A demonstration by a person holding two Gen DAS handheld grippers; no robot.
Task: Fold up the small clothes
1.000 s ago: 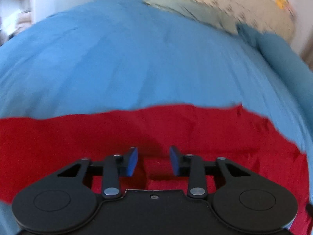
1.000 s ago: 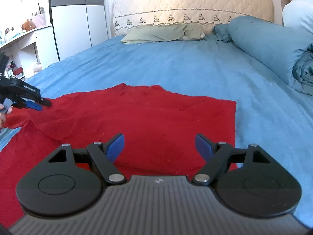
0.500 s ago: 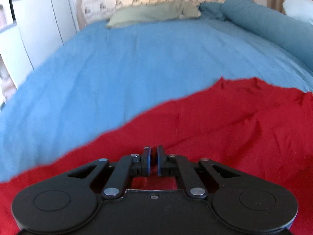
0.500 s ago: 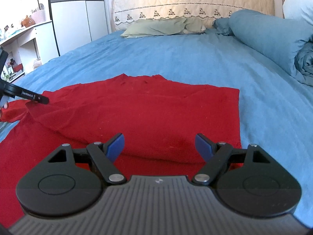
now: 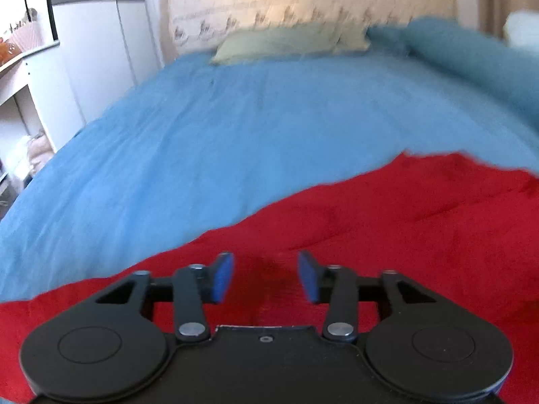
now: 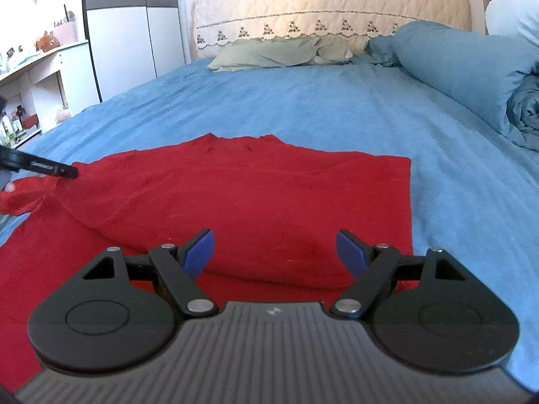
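Here, a red garment (image 6: 256, 202) lies spread on the blue bed sheet (image 6: 337, 107), filling the lower centre and left of the right wrist view; soft, slightly fuzzy fabric with a straight right edge, a squared far-right corner and a small peak at the far edge. One layer is folded over, leaving a diagonal ridge from the left side toward the lower centre. A sleeve-like flap sticks out at the left frame edge. The sheet is matte, lightly creased.

The left gripper (image 5: 266, 277) sits low over the garment in its own view, angled down; its fingers (image 5: 220, 277) with blue pads have just been opening and now stand apart at medium width, red cloth below the gap but not pinched. In the right wrist view it enters as a thin black bar (image 6: 40, 167) at mid left, tip over the garment's left corner; white lettering on it is too small to read.

The right gripper (image 6: 275, 252) hovers above the near edge of the garment, fingers (image 6: 198, 252) spread wide, nothing gripped.

Upper centre: sage-green pillow (image 6: 269, 52), quilted cream headboard (image 6: 330, 6) with an embroidered band. Rolled blue duvet (image 6: 465, 70) at the right.
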